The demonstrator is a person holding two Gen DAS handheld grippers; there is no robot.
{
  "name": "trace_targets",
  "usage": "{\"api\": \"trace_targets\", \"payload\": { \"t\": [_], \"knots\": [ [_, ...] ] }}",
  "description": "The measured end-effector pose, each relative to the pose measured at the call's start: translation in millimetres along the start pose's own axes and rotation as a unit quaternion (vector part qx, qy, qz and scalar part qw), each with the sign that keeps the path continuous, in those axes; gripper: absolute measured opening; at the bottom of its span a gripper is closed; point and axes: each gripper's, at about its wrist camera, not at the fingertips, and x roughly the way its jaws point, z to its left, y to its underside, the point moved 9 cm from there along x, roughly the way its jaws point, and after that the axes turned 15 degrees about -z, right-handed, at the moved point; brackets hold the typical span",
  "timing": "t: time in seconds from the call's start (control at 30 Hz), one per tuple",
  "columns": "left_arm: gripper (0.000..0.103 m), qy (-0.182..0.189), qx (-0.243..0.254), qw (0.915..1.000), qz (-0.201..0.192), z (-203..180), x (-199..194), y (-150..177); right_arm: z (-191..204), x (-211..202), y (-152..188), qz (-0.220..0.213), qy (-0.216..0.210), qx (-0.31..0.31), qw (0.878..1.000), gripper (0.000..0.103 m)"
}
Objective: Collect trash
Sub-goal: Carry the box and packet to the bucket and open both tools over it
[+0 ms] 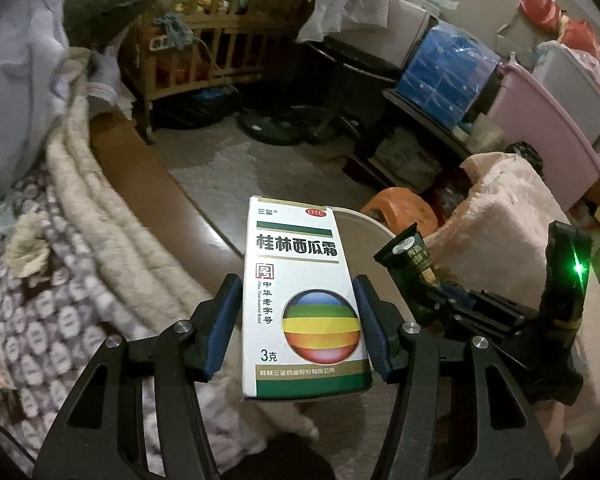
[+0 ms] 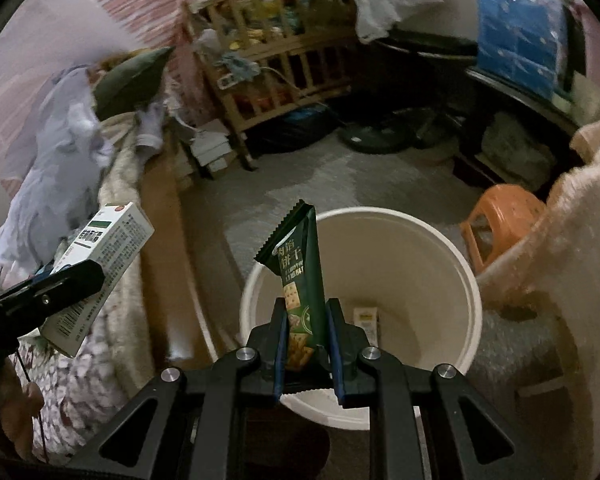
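Note:
My left gripper [image 1: 298,292] is shut on a white medicine box [image 1: 304,296] with a rainbow ball print, held upright in the air; the box also shows in the right wrist view [image 2: 104,268]. My right gripper [image 2: 307,312] is shut on a dark green cracker wrapper [image 2: 300,276], held upright over the round white bin [image 2: 460,280]. The wrapper [image 1: 408,252] and the bin's rim [image 1: 364,220] show in the left wrist view, right of the box. A small pale packet [image 2: 366,320] lies inside the bin.
A bed with quilts [image 1: 84,208] runs along the left. An orange plastic stool [image 2: 500,220] stands beyond the bin, a pink fluffy blanket [image 2: 580,232] to the right. A wooden crib [image 2: 280,64], a fan base [image 2: 380,136] and a blue crate [image 1: 444,68] stand further back.

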Motion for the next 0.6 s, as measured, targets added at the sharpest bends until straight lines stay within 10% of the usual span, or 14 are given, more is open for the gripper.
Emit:
{"api": "trace_targets", "payload": {
  "t": [0.6],
  "knots": [
    [0.055,0.034,-0.001,0.9990,0.030,-30,44,5,-37,12,5,0.008,0.044,0.019,0.999,0.017]
  ]
}}
